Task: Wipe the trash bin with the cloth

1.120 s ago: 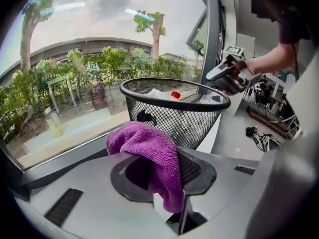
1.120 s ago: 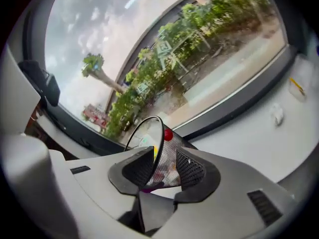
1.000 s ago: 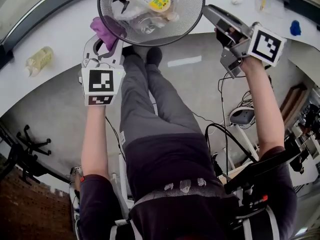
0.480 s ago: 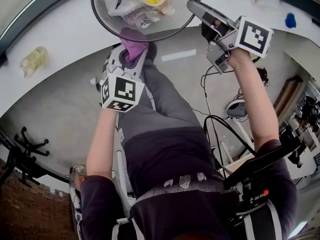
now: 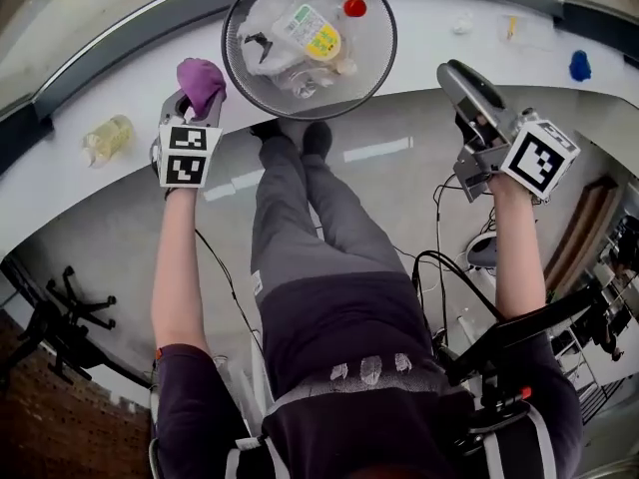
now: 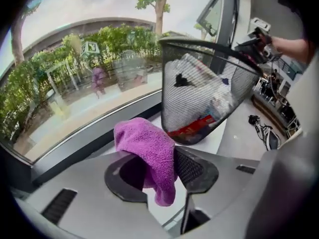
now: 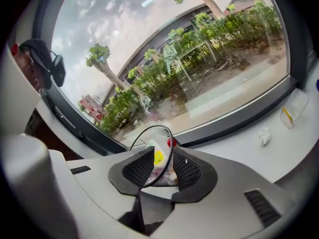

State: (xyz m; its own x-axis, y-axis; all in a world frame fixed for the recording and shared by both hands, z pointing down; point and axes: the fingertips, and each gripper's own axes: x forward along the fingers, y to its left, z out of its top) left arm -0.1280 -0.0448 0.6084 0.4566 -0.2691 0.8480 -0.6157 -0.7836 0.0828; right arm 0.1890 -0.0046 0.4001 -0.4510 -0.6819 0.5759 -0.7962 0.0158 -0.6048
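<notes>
The trash bin (image 5: 371, 76), a round black wire-mesh basket full of bags and packaging, stands on the white counter (image 5: 439, 38) at the top centre. My left gripper (image 5: 192, 103) sits just left of the bin and apart from it, with a purple cloth (image 5: 202, 76) bunched in its jaws. In the left gripper view the cloth (image 6: 149, 148) hangs between the pads while the jaws are opening, and the bin (image 6: 209, 98) rises beyond it. My right gripper (image 5: 461, 80) hovers right of the bin, open and empty. In its own view the bin (image 7: 158, 156) shows far off through the gap.
A yellowish bottle (image 5: 105, 138) lies on the counter at the left. A blue object (image 5: 580, 65) and small scraps (image 5: 461, 25) sit at the right. A window frame (image 5: 120, 53) runs behind the counter. The person's legs, cables and a chair base (image 5: 60, 307) are below.
The left gripper carried the cloth from under the bin's near side out to its left. The right gripper drew back from the bin's right rim. The bin now sits upright on the counter.
</notes>
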